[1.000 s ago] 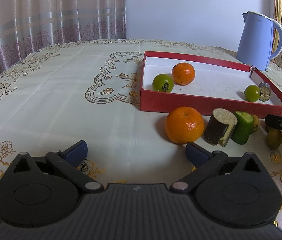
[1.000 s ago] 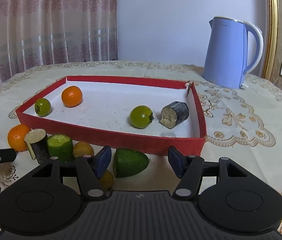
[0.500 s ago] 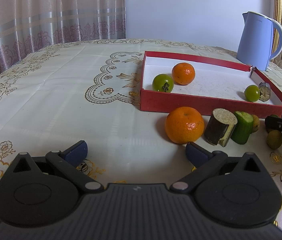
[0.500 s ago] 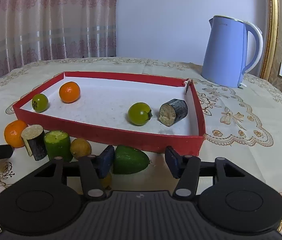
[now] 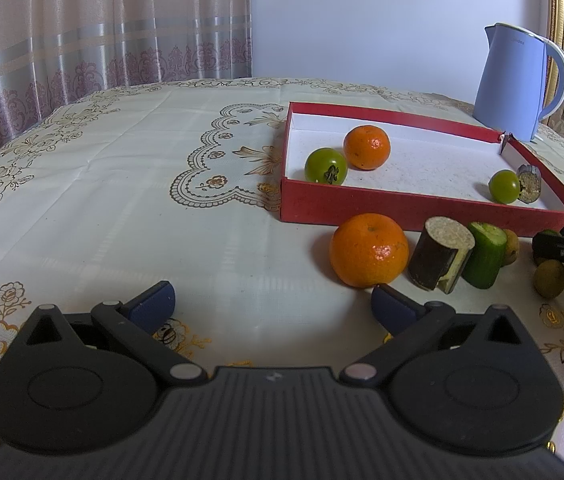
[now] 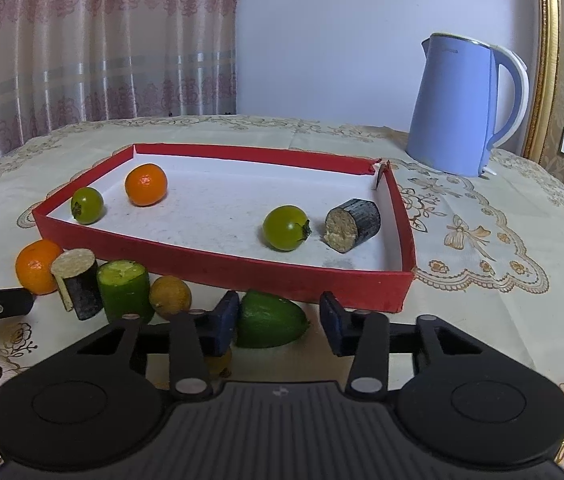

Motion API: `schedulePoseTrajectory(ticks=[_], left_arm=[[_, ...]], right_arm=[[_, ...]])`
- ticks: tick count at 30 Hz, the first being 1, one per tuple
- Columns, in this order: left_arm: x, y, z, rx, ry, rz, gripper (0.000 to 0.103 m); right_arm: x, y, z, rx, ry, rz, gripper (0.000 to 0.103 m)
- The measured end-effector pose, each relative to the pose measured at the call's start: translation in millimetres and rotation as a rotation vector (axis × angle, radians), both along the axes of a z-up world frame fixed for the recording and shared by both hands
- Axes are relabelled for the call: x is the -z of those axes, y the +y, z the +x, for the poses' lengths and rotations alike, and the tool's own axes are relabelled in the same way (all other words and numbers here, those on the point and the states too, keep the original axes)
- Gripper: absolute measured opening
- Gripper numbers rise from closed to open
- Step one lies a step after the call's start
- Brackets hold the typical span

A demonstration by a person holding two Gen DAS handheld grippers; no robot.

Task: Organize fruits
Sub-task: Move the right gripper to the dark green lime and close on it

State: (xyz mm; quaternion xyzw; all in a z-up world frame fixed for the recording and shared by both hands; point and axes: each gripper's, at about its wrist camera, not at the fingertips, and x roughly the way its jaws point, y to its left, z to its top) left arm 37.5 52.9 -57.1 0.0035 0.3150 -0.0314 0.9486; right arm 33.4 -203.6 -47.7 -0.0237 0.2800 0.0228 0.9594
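Note:
A red tray [image 6: 242, 272] holds an orange [image 6: 146, 184], two green tomatoes [image 6: 87, 205] and a dark cut piece [image 6: 354, 224]. In front of it, on the cloth, lies a green pointed fruit [image 6: 270, 324]. My right gripper [image 6: 280, 322] straddles this fruit and its jaws are closing. The left pad touches the fruit, while a small gap remains at the right pad. My left gripper [image 5: 272, 304] stands wide open over bare cloth with nothing between its fingers. A loose orange [image 5: 369, 255] sits just beyond its right finger.
Beside the loose orange stand a dark cut cylinder [image 5: 442, 254], a cucumber piece [image 5: 485, 254] and a small yellow-brown fruit [image 5: 550, 278]. A blue kettle [image 6: 466, 104] stands at the back right. Curtains hang behind the table.
The right gripper's jaws have narrowed around the green pointed fruit, and the left pad now touches it. The left gripper has not moved.

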Motion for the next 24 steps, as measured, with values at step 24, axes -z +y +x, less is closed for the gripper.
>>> schedulePoseTrajectory(ticks=[24], left_arm=[[0.3, 0.3, 0.1, 0.000, 0.000, 0.000, 0.103]], right_arm=[[-8.8, -3.8, -10.9, 0.003, -0.023, -0.009, 0.033]])
